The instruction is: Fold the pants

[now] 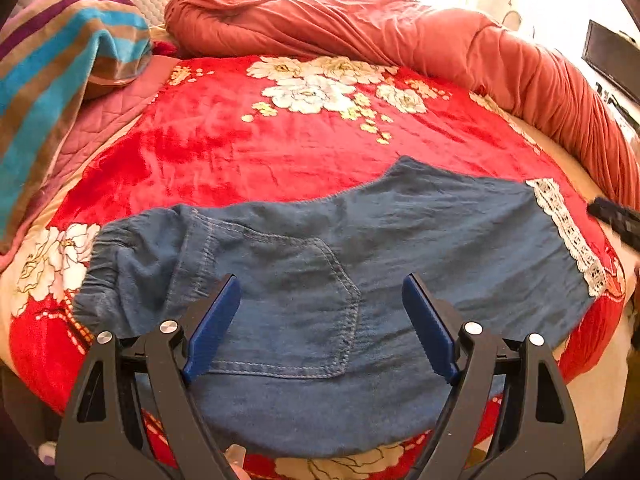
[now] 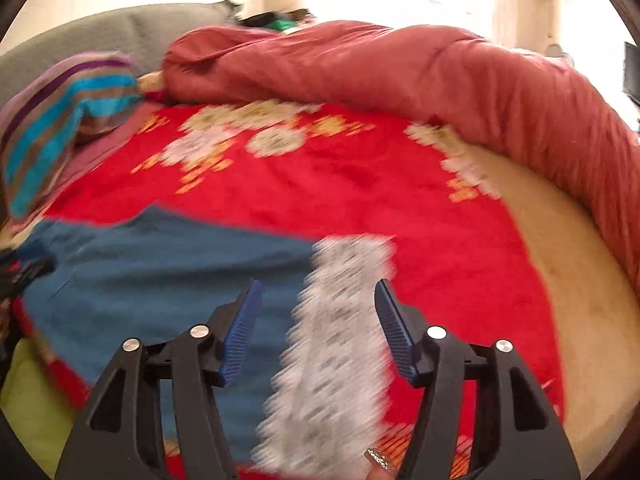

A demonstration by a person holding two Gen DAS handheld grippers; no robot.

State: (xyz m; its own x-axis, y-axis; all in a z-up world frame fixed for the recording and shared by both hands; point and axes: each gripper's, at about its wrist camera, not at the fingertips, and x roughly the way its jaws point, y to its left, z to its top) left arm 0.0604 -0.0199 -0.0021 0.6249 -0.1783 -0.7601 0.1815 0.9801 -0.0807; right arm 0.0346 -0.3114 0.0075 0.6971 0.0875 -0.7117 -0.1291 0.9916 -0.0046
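Pants (image 1: 340,280) folded lengthwise; my left gripper (image 1: 322,320) and right gripper (image 2: 318,332) both released; next: grasp lace hem (image 2: 336,340), fold toward waistband

left gripper (image 1: 321,288): showing black plastic triangular arms, ribbed blue pads, round silver screws | right gripper (image 2: 318,293): showing matching black frame, ribbed blue pads, silver screws | fingernail (image 2: 379,460): wearing glittery polish at bottom edge
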